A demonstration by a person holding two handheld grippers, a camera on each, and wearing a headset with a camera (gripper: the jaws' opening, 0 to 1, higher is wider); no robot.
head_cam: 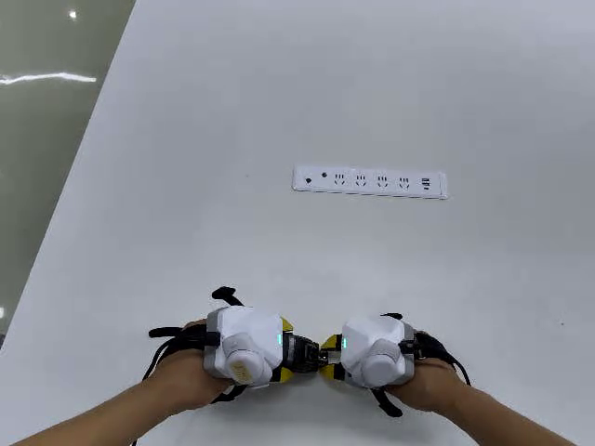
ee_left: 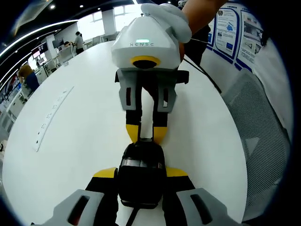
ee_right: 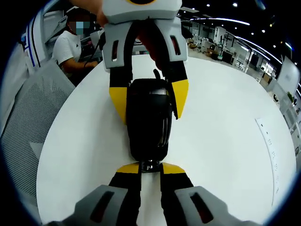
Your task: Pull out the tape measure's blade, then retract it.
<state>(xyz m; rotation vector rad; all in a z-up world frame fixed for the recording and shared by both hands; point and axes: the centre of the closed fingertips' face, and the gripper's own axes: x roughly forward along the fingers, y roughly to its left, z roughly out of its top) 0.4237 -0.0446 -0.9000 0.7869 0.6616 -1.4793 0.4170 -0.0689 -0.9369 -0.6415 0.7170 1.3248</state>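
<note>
White workbench (head_cam: pixel 279 111): nose to nose, left gripper (ee_left: pixel 141 172) clamps the tape measure (ee_right: pixel 150 117), right gripper (ee_right: pixel 149 168) pinches its blade tip (ee_left: pixel 146 139).

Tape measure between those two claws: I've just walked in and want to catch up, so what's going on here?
A person is working over a white table with a claw in each hand. The left claw clamps the black tape measure by its case. The right claw faces it head-on and is pinched shut on the blade tip, right at the case's mouth. Hardly any blade is drawn out yet, so the pull looks about to begin. A power strip lies farther back.
</note>
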